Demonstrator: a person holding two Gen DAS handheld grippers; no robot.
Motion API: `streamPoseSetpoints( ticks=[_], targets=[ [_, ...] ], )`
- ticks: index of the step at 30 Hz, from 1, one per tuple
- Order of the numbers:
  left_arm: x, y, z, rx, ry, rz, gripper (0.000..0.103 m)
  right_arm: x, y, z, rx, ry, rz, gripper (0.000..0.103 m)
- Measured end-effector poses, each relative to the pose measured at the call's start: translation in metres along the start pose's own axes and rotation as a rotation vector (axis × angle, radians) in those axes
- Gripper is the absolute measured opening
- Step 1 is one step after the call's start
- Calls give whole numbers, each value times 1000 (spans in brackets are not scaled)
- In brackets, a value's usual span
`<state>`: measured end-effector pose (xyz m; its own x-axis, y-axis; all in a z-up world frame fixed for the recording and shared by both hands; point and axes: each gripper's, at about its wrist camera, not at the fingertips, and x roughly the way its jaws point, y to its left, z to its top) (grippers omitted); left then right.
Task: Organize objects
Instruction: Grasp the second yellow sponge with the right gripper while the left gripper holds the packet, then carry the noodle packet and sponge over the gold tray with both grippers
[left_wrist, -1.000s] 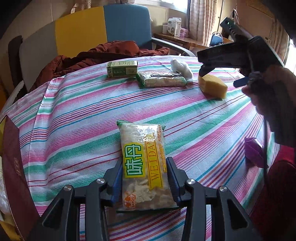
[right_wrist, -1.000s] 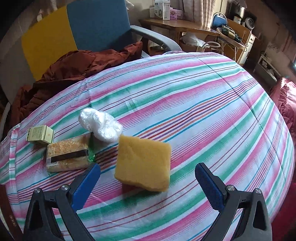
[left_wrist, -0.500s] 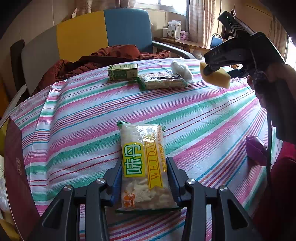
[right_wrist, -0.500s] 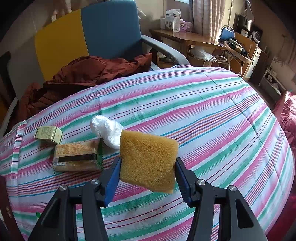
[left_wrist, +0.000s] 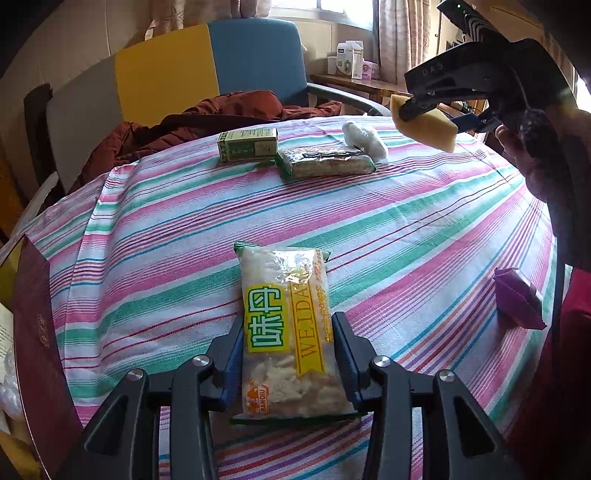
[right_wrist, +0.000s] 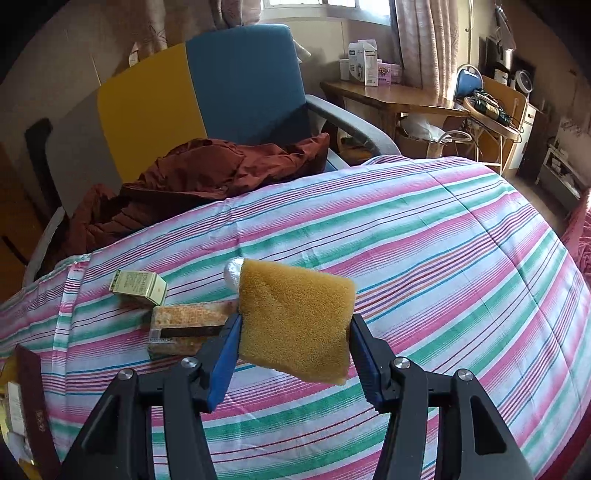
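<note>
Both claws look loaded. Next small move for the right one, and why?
Probably carry the yellow sponge toward the far group and lower it there. The right claw is shut on it, clear of the striped cloth, and the green box, brown packet and white wad already sit together. The left claw is shut on the snack bag.

Two fisheye views, each looking forward along its gripper's fingers.
The left sits low and close over the striped tabletop (left_wrist: 369, 206); the right looks from higher. Both share the green box (left_wrist: 247, 145) (right_wrist: 138, 287) and the blue-and-yellow chair (left_wrist: 207, 70) (right_wrist: 199, 88).
</note>
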<state>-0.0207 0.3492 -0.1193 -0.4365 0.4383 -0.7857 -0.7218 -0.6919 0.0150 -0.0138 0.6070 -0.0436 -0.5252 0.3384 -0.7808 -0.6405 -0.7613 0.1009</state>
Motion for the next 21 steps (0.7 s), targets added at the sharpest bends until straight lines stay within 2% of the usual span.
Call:
streamPoseSetpoints(
  ticks=[11, 21],
  targets=[
    [-7, 2, 4, -12, 51, -3, 43, -9, 10, -1, -34, -55, 90, 58],
    [-75, 24, 4, -42, -4, -21, 43, -10, 25, -11, -95, -49, 86, 58]
  ],
)
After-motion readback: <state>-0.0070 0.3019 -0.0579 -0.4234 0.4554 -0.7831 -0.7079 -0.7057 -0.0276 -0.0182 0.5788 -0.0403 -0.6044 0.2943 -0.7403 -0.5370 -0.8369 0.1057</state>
